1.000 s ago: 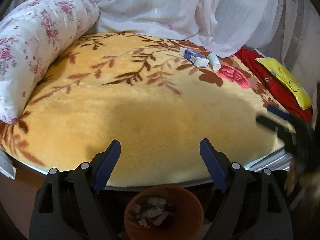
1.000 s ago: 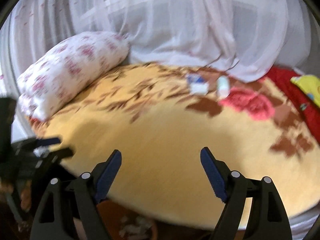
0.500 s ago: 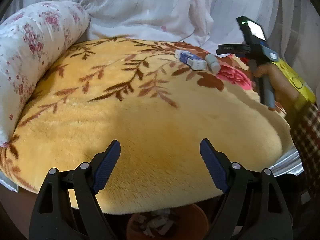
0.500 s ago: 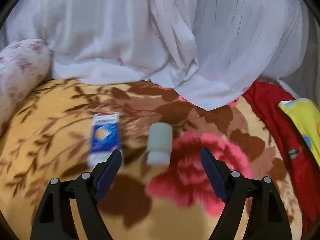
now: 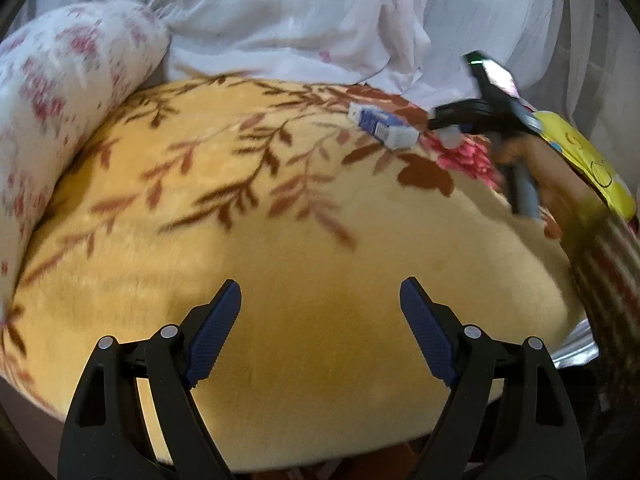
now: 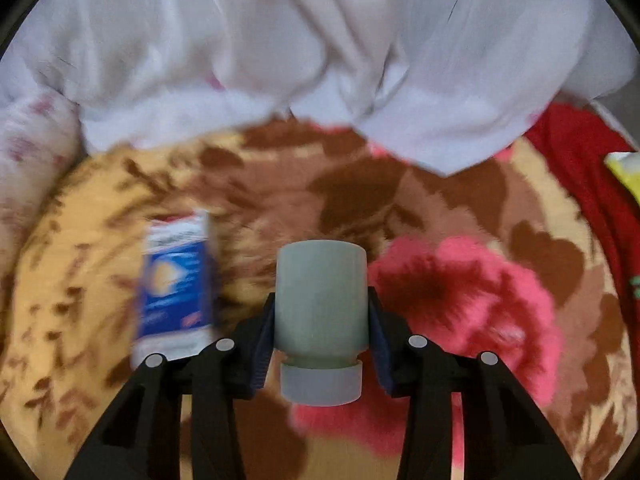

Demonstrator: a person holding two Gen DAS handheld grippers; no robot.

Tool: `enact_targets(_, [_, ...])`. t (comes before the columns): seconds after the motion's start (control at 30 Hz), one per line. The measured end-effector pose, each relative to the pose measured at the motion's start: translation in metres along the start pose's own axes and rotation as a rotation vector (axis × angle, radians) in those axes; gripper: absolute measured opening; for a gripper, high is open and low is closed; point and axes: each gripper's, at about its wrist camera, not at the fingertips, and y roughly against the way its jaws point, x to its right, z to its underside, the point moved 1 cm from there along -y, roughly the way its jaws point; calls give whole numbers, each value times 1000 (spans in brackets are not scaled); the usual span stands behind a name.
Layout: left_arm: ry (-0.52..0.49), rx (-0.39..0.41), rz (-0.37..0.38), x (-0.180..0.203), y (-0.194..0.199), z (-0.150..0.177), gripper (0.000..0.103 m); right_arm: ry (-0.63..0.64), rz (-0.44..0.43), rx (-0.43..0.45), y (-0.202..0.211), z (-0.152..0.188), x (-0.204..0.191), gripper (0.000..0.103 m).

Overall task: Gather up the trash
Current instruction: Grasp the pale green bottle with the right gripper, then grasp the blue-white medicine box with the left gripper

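Observation:
A pale grey-green bottle (image 6: 320, 272) with a white cap lies on the flowered yellow blanket (image 5: 280, 240). My right gripper (image 6: 321, 298) straddles it and its jaws are closing, with both blue pads against the bottle's sides. A blue and white box (image 6: 176, 280) lies just left of the bottle. The left wrist view shows the same box (image 5: 382, 126) at the far right of the blanket, with the right gripper (image 5: 460, 118) and a hand (image 5: 532, 168) beside it. My left gripper (image 5: 320, 292) hangs open over bare blanket near the front edge, holding nothing.
A floral pillow (image 5: 60, 112) lies along the blanket's left side. White curtain fabric (image 5: 300, 20) drapes over the back. A yellow item (image 5: 588, 156) and red cloth (image 6: 580, 168) lie at the right. A checked sleeve (image 5: 608, 260) crosses the right edge.
The right gripper swung from the near left across to the bottle and closed on it. The left gripper moved forward over the blanket, and the bin below it slid out of view.

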Motion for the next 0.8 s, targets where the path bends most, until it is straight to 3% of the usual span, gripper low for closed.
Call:
enact_targets(0.2, [17,6,73,37,-39,-76,83,31,-34,179,107,51,-2,42])
enact_targets(0.3, [19,12,33,64,-80,-116,83,4,-48,238,136,71,5,42])
enact_targets(0.53, [54,-33,-53,93,-162,-161,84,-7,-58,299,144,83,21,42])
enact_targets(0.8, [69,-70,-158,99,-220,-176,84,-21,-68,295,142,89,33,42])
